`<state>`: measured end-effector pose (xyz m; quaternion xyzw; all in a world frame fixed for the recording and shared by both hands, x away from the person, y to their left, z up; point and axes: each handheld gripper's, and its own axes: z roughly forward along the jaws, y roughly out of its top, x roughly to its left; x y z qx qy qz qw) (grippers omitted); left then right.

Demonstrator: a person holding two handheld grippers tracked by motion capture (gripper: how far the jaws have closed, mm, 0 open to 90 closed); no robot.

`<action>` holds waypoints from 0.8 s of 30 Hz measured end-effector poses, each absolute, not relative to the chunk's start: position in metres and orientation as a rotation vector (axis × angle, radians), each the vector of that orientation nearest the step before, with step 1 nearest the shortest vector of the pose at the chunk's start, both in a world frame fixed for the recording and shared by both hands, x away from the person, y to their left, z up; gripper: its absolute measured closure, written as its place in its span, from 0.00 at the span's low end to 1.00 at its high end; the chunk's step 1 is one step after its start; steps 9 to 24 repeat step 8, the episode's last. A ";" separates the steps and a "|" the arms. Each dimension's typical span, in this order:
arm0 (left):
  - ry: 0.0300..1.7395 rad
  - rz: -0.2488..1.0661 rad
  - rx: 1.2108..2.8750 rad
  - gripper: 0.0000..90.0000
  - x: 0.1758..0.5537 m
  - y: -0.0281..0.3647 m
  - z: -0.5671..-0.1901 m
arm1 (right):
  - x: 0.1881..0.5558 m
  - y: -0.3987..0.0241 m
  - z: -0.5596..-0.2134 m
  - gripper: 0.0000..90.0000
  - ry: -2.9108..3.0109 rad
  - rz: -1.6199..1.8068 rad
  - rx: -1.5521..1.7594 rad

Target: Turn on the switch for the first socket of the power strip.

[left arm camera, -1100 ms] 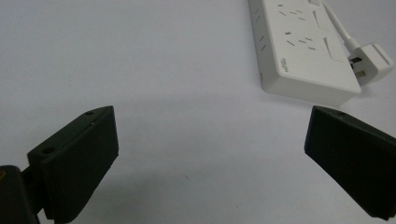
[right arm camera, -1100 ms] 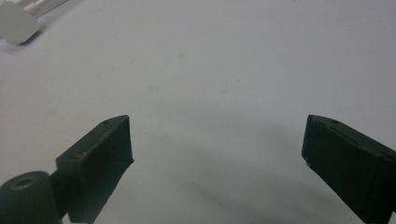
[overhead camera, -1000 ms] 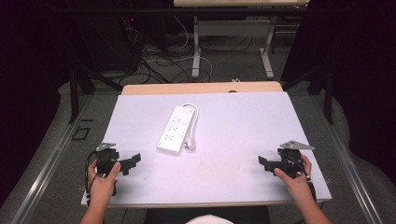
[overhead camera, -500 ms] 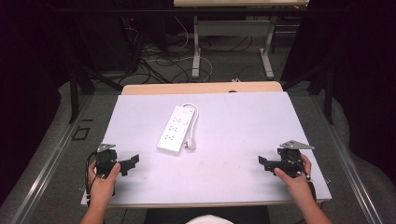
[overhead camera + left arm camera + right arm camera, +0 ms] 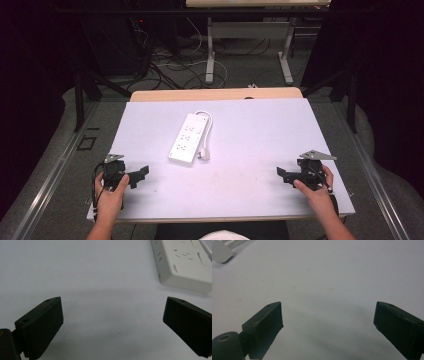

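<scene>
A white power strip point(image 5: 189, 138) lies near the middle of the white table point(image 5: 250, 130), its cord looped beside it and its plug point(image 5: 204, 154) at the near end. My left gripper point(image 5: 140, 175) rests at the front left of the table, open and empty; the strip's corner point(image 5: 185, 265) shows ahead of its jaws at upper right. At the front right my right gripper point(image 5: 282, 175) is open too, nothing between its jaws, with the plug point(image 5: 220, 251) far off at upper left.
A wooden table edge point(image 5: 215, 94) borders the far side. Beyond it are desk legs point(image 5: 211, 50) and loose cables point(image 5: 165, 65) on the floor. Metal rails point(image 5: 50, 175) run along both sides of the table.
</scene>
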<state>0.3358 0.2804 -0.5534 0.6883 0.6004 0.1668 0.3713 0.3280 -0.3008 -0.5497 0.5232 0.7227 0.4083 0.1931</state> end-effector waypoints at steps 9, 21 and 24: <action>1.541 0.423 1.778 0.03 0.336 0.280 -0.553 | 0.328 -0.301 -0.549 0.09 2.029 1.145 1.465; 1.541 0.423 1.778 0.03 0.336 0.280 -0.553 | 0.328 -0.301 -0.549 0.09 2.029 1.145 1.465; 1.541 0.423 1.778 0.03 0.336 0.280 -0.553 | 0.328 -0.301 -0.549 0.09 2.029 1.145 1.465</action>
